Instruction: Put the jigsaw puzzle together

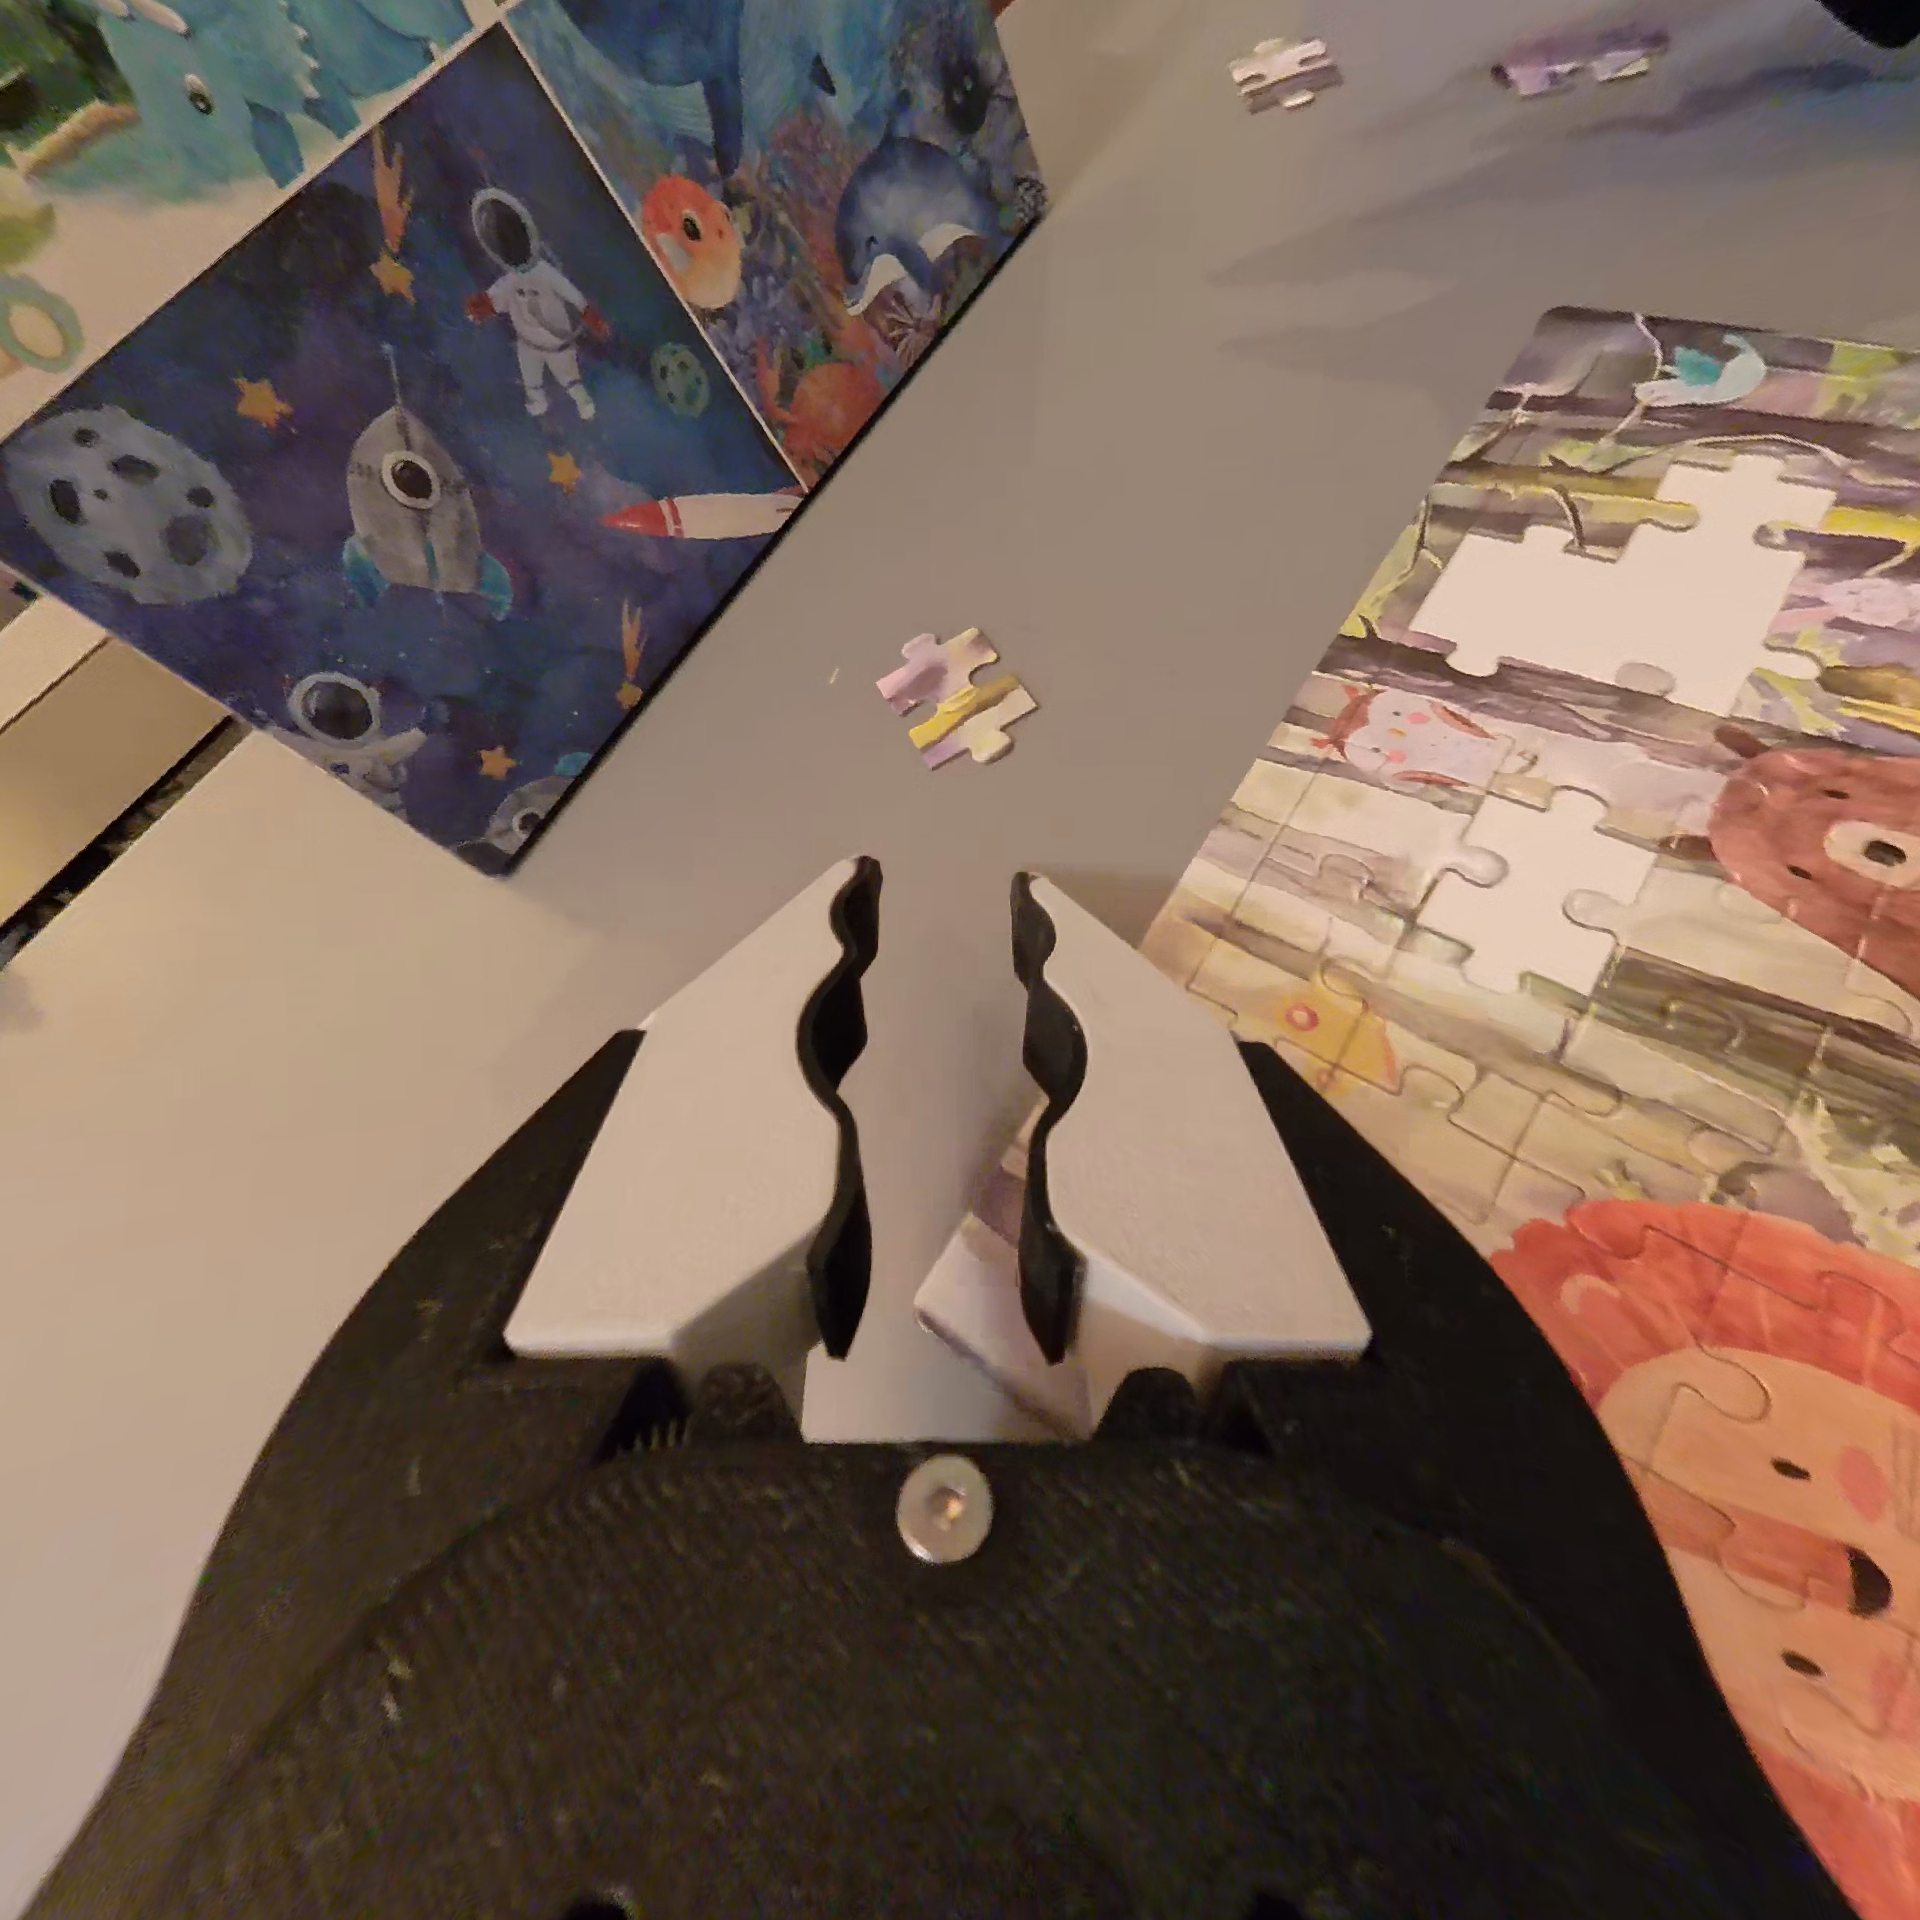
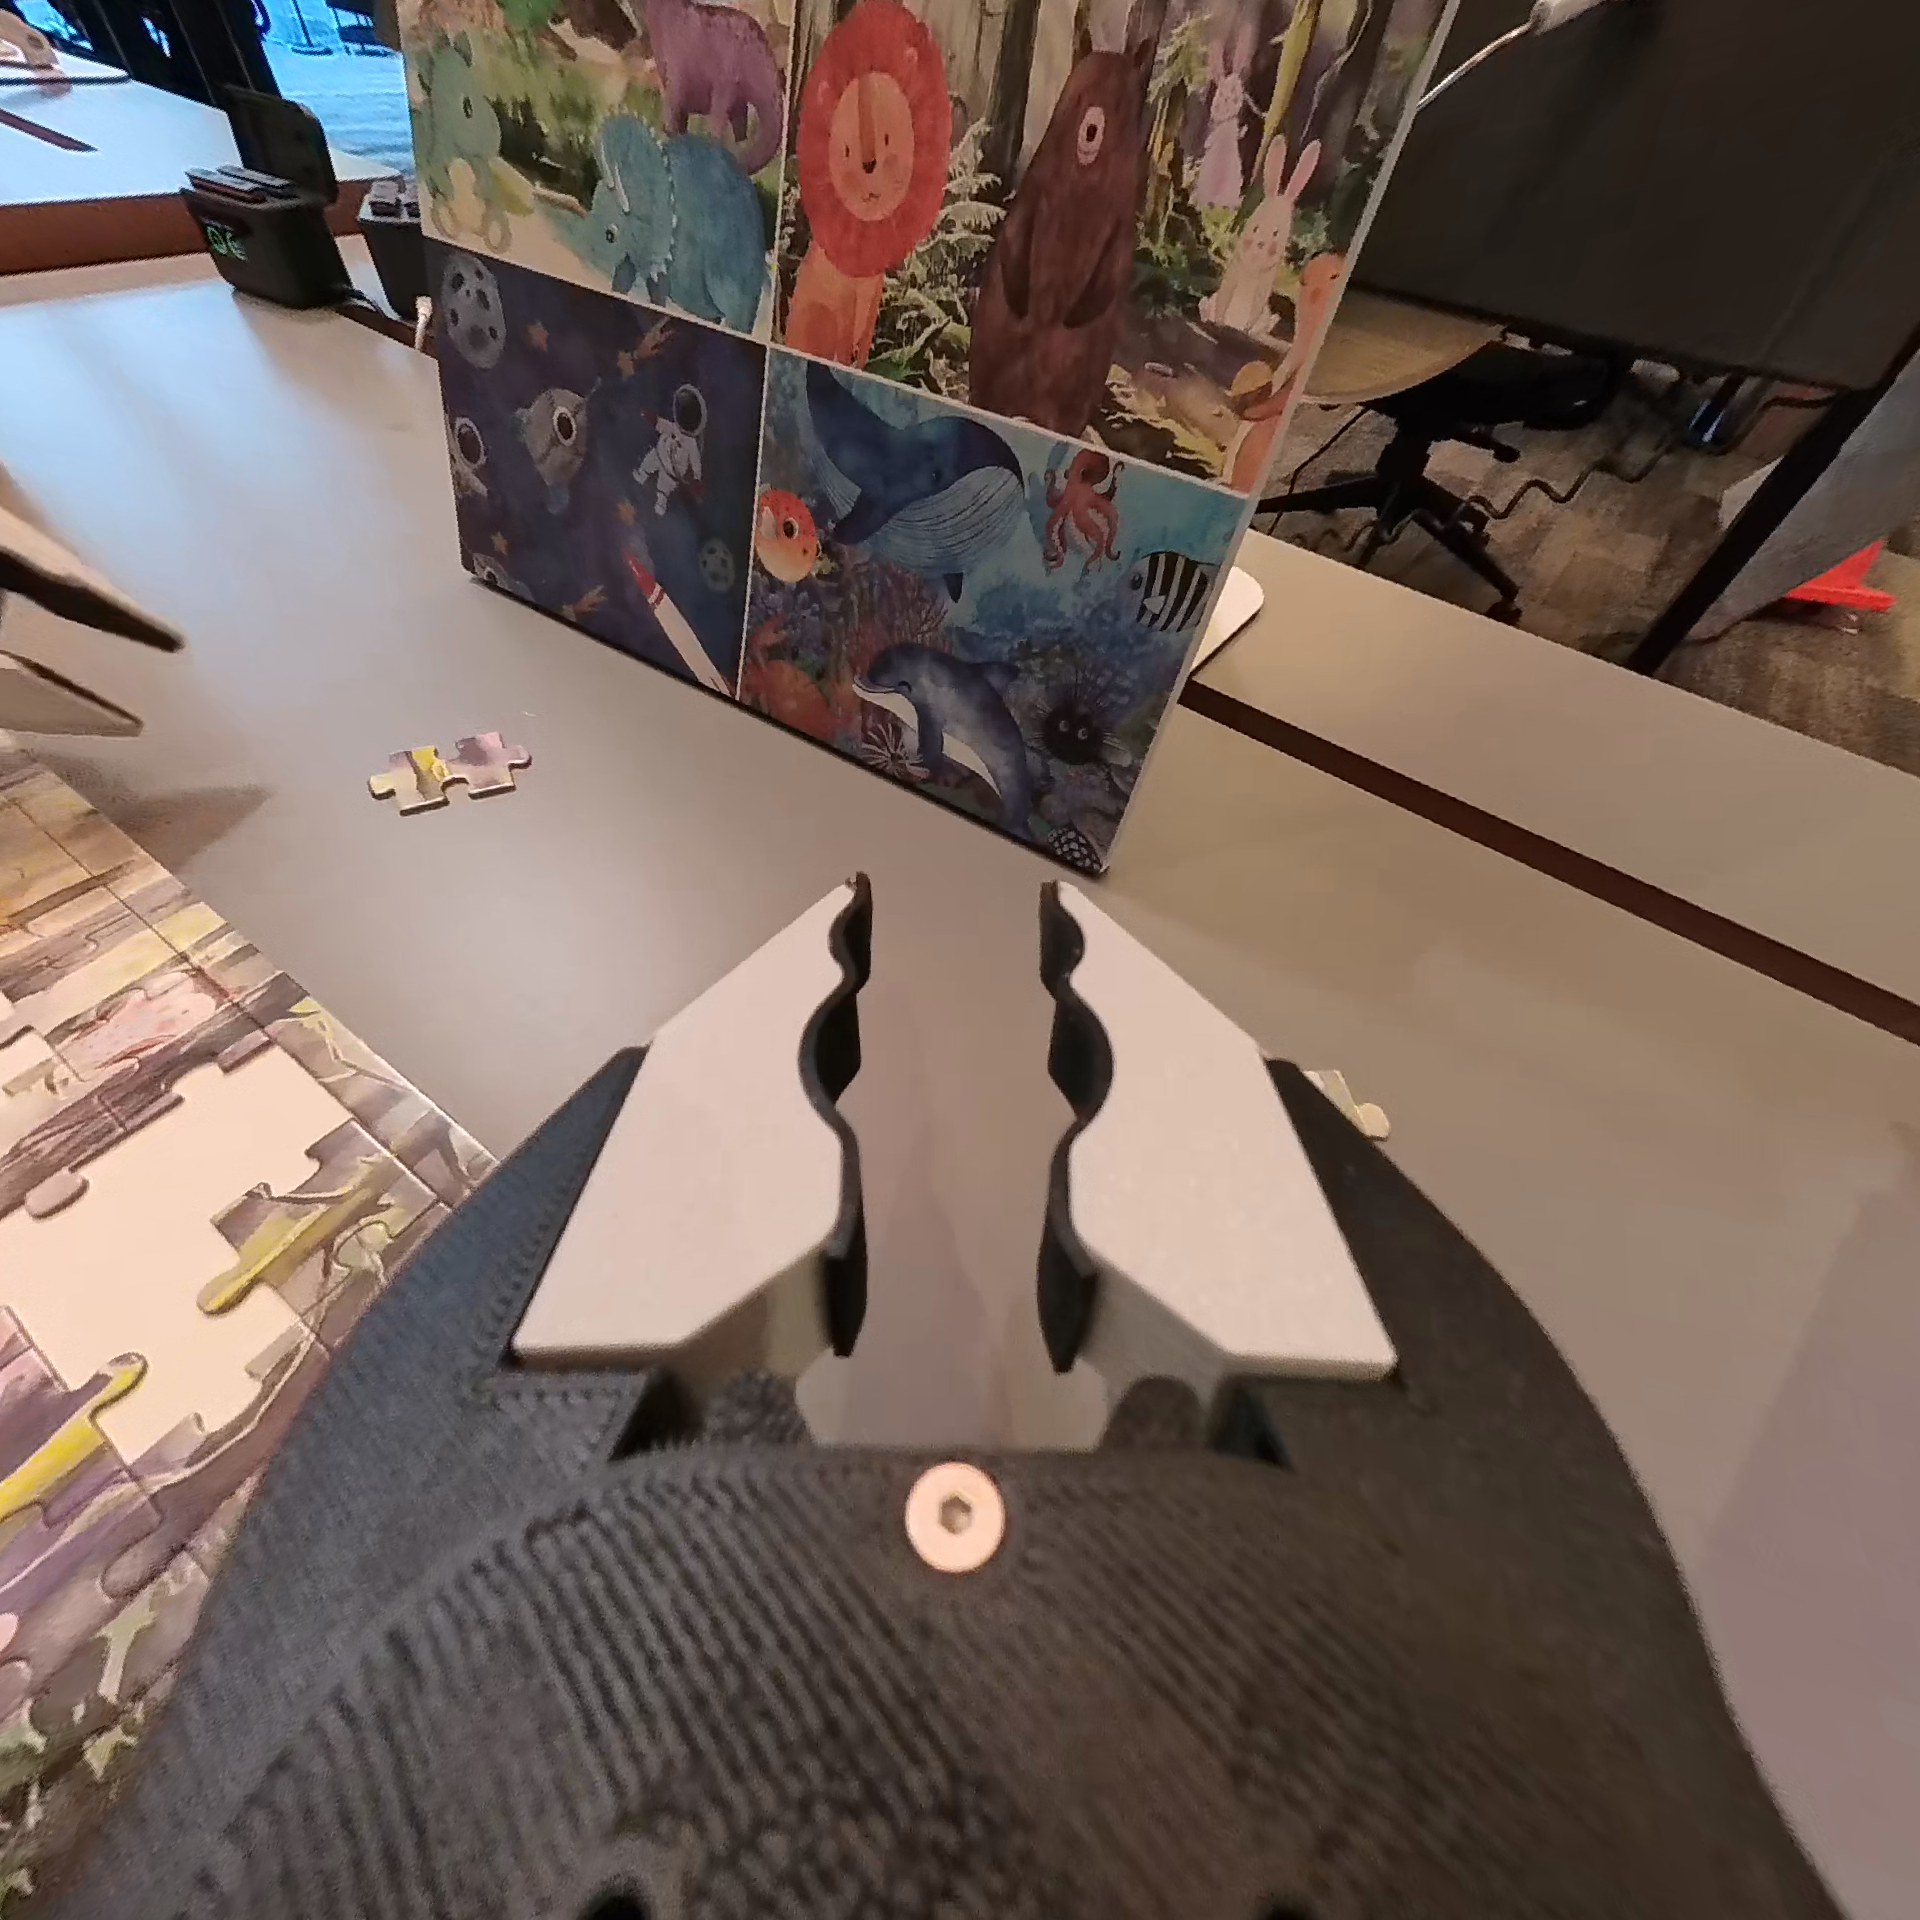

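A partly built animal jigsaw (image 1: 1558,1039) lies on the grey table, with white gaps in it; it also shows at the left of the right wrist view (image 2: 156,1195). A loose joined pair of pieces (image 1: 958,698) lies ahead of my left gripper (image 1: 943,883), which is open and empty above the table by the puzzle's edge. The same pair shows in the right wrist view (image 2: 452,771). My right gripper (image 2: 954,894) is open and empty above bare table. A small piece (image 2: 1351,1103) peeks out beside its right finger.
The picture box (image 2: 883,416) stands upright ahead; it also shows in the left wrist view (image 1: 416,416). Two more loose pieces (image 1: 1283,73) (image 1: 1579,62) lie far off. The other gripper's fingers (image 2: 62,644) show at the left edge. Chairs and floor lie beyond the table's far edge. My right fingertips sit around 25 cm from my left ones. To reach the partly built animal jigsaw (image 1: 1558,1039) in a straight line is about 10 cm for my left fingers, about 25 cm for my right.
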